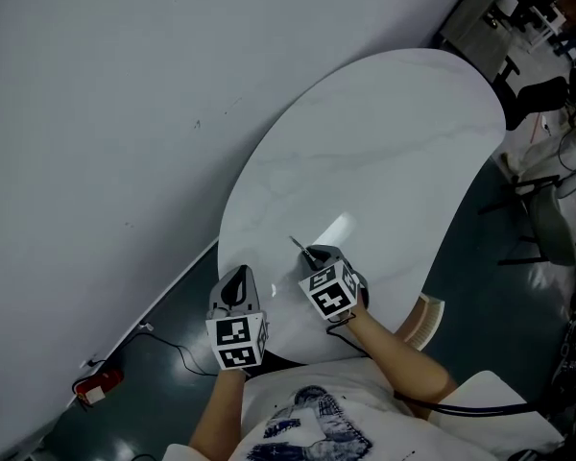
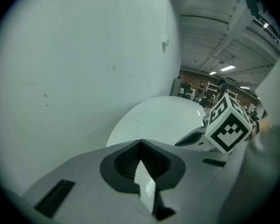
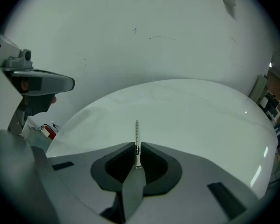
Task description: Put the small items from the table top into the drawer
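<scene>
Right gripper (image 3: 137,149): pinching a thin metal strip (image 3: 136,133) by its near end; the far end pokes out over the near part of the tabletop (image 1: 384,142).
Left gripper (image 2: 140,146): pressed together, empty, just left of the right one.
Drawer: not in view.
Risk: the strip is narrow and gripped at one end only, so it may pivot or slip free when carried.
</scene>
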`<state>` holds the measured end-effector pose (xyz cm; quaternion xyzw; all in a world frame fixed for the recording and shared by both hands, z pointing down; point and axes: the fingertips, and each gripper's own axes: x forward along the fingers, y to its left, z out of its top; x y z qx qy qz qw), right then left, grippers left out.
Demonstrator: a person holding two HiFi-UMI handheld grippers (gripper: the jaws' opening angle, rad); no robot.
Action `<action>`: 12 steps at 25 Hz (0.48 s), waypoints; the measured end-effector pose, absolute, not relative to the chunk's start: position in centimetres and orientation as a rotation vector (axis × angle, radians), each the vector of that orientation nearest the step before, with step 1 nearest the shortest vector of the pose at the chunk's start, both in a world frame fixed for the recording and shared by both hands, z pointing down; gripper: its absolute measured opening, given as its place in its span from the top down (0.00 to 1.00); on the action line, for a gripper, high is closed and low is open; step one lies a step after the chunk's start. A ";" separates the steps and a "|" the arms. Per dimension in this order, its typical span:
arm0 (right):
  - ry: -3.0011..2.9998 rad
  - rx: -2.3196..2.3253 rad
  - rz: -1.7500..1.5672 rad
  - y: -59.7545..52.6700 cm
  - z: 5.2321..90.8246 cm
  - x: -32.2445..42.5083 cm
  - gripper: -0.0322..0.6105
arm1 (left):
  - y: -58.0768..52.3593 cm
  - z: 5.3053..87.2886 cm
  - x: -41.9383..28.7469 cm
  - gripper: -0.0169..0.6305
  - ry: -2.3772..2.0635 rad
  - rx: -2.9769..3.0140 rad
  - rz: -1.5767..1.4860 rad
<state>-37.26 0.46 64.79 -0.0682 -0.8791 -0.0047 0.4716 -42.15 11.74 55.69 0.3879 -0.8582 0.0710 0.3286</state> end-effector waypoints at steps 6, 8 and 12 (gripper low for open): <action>-2.145 -0.068 0.072 1.7 64.4 -34.5 0.87 | 12.9 54.7 -41.7 0.94 -2.231 1.093 0.206; -2.148 -0.024 0.094 2.3 64.1 -33.4 0.87 | 13.2 54.2 -41.4 0.94 -2.222 1.133 0.214; -2.169 0.069 0.126 3.6 62.9 -31.9 0.87 | 14.1 53.4 -40.7 0.94 -2.204 1.218 0.234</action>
